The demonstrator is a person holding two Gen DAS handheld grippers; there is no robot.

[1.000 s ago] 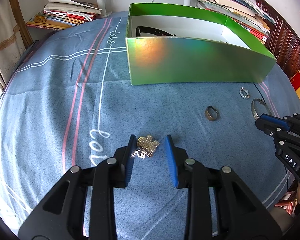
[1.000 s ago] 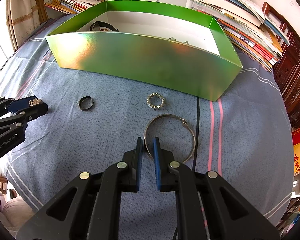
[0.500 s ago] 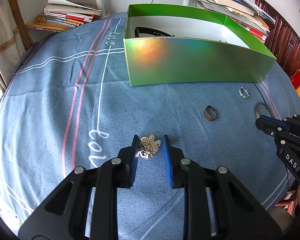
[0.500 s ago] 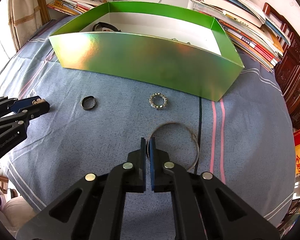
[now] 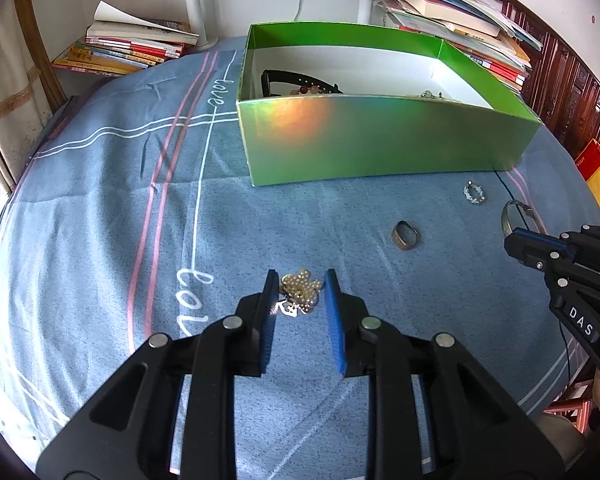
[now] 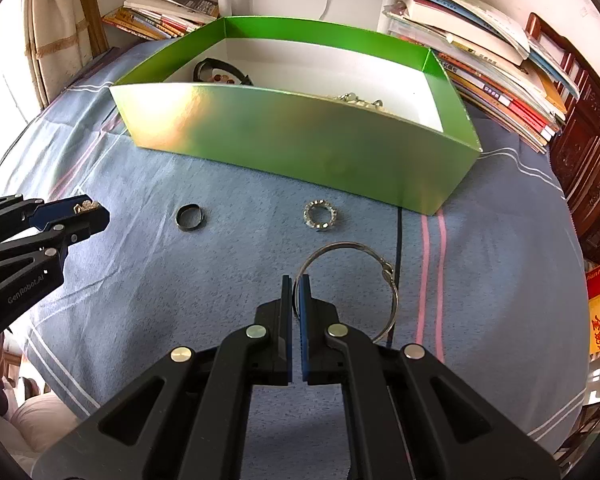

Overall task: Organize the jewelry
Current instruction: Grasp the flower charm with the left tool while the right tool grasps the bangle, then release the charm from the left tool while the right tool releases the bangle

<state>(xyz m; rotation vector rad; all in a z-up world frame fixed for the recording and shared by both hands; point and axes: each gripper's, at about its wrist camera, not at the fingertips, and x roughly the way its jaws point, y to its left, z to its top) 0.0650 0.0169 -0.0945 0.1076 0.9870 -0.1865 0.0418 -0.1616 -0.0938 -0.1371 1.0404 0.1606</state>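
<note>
My left gripper point(image 5: 301, 285) has its jaws closed in around a pearl bead cluster point(image 5: 302, 290), which sits between the blue pads and looks lifted with them. It also shows in the right wrist view point(image 6: 85, 206). My right gripper point(image 6: 296, 286) is shut on the rim of a large silver ring bangle point(image 6: 354, 280), raised off the blue cloth. A dark band ring point(image 6: 189, 217) and a crystal ring point(image 6: 320, 215) lie on the cloth in front of the green box point(image 6: 292, 140). The box holds a black bracelet point(image 6: 216, 70) and a silver chain point(image 6: 356, 100).
Book stacks point(image 6: 496, 60) stand behind and to the right of the box, and more books point(image 5: 128, 48) lie at the far left. A white pole point(image 5: 196, 0) stands behind the table. A black cable point(image 6: 398, 248) runs across the cloth by the bangle.
My left jaws have narrowed onto the bead cluster. My right jaws have shut on the bangle's rim and both grippers have risen a little.
</note>
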